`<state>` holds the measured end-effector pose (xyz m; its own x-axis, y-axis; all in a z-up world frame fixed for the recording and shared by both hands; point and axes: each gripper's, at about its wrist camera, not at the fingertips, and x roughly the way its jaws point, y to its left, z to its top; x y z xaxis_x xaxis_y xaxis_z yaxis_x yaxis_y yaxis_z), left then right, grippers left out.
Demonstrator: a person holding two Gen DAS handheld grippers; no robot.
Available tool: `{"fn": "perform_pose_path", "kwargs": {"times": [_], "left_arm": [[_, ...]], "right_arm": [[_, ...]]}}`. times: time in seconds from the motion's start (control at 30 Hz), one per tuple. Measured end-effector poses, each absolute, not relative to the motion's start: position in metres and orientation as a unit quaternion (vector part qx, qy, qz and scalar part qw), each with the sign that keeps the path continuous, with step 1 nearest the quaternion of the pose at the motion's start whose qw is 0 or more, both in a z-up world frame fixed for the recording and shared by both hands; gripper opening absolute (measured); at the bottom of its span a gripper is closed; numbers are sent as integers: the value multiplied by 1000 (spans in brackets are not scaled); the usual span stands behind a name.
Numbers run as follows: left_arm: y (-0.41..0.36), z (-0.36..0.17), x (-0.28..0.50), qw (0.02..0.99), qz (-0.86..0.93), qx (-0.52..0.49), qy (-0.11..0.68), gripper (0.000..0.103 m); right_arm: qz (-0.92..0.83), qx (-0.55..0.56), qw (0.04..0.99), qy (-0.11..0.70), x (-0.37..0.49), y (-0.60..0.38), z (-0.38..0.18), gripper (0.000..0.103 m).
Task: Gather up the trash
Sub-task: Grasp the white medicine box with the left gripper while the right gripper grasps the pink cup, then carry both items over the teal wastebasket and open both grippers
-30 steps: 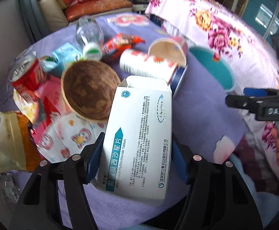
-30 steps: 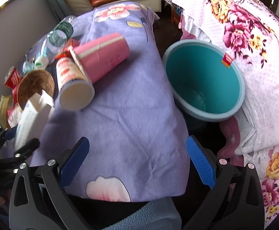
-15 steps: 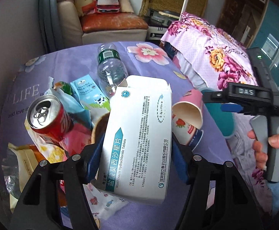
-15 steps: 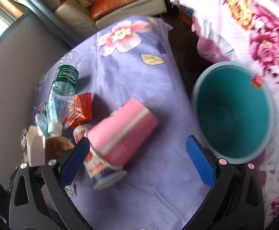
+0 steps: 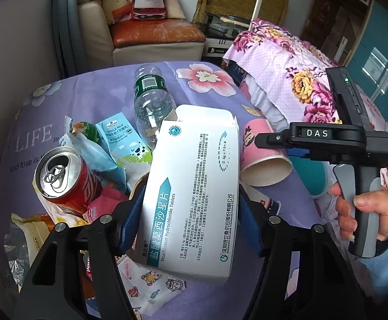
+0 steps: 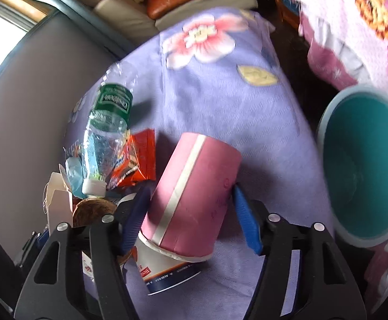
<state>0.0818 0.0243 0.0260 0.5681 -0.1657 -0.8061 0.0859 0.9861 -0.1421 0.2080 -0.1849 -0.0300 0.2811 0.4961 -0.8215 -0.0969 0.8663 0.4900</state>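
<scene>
My left gripper (image 5: 191,218) is shut on a white medicine box (image 5: 194,194) and holds it above the trash pile. My right gripper (image 6: 191,208) has its blue pads on either side of a pink paper cup (image 6: 191,200) that lies on its side over a white and blue paper cup (image 6: 167,269). The pink cup also shows in the left wrist view (image 5: 263,157), under the right gripper's black body (image 5: 327,138). A teal trash bin (image 6: 364,165) stands to the right, beside the table.
On the purple flowered tablecloth (image 6: 215,88) lie a plastic bottle (image 5: 151,101), a red can (image 5: 66,178), a milk carton (image 5: 122,138), an orange wrapper (image 6: 135,160), a brown bowl (image 6: 92,210), a face mask (image 5: 148,285) and snack bags. A floral bed (image 5: 300,74) is at the right.
My right gripper moved down to the pink cup and closed its pads around it. My left gripper lifted the medicine box higher over the table.
</scene>
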Motion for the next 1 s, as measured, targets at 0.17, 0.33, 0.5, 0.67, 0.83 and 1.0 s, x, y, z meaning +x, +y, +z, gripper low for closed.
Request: {"fn": "perform_pose_path", "kwargs": {"times": [0.17,0.33,0.5,0.67,0.83,1.0], "left_arm": [[13,31,90,883,-80,-39,461,66],[-28,39,112,878,-115,-12,465,66],[-93,33,144,863,-160,11,479,66],[-163,11,175,841,-196,38,502,66],[-224,-27,201,814,-216,70,534,66],[-255,-57,214,794,-222,81,561,67]], "right_arm": [[179,177,802,541,200,-211,-9,60],[145,200,820,516,195,-270,4,60],[83,221,835,498,187,-341,6,60],[39,237,837,491,180,-401,-6,60],[19,244,834,495,180,-430,-22,60],[4,236,826,511,181,-451,-38,60]]}}
